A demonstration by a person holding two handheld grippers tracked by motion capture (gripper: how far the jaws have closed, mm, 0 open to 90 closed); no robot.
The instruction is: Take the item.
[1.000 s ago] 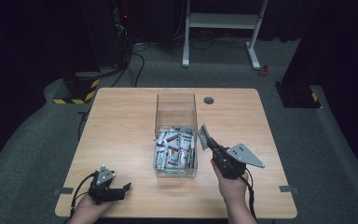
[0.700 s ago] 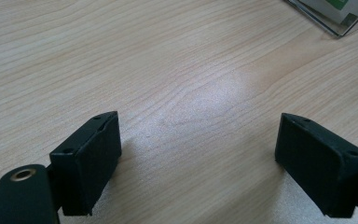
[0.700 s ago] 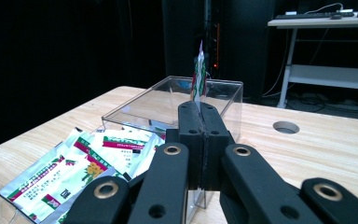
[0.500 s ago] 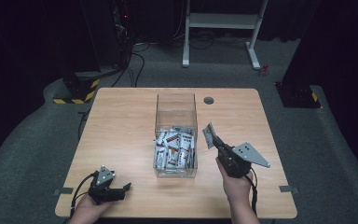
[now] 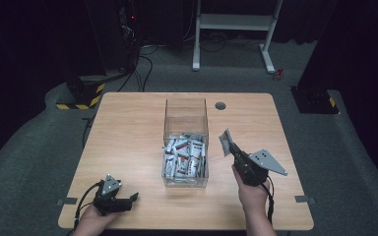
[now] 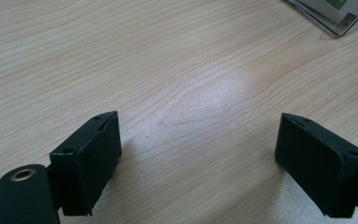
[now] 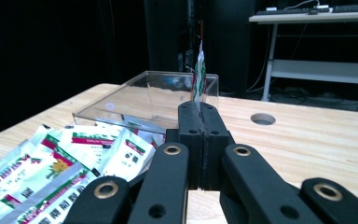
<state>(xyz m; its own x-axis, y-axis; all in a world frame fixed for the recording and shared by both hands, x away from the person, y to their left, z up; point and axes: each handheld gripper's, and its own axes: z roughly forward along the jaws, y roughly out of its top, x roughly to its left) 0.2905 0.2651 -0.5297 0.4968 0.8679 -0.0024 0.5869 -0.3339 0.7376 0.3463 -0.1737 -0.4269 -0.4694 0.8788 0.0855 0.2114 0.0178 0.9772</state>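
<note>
A single sachet (image 5: 225, 142) stands edge-on, pinched at its lower edge between the shut jaws of the right gripper (image 5: 232, 149), just right of the clear plastic box (image 5: 186, 109) and above the table (image 5: 128, 137); it is flat, white with red and green print; carrying looks in hand, and next it needs a place to be set down; the left gripper (image 6: 196, 154) rests on the wood, jaws wide, empty.

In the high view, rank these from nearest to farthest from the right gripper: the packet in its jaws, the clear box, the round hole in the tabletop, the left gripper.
1. packet: pinched in the right gripper.
2. clear box: just to its left, mid-table.
3. round hole: beyond it, toward the far edge.
4. left gripper: near-left corner, past the box.
</note>
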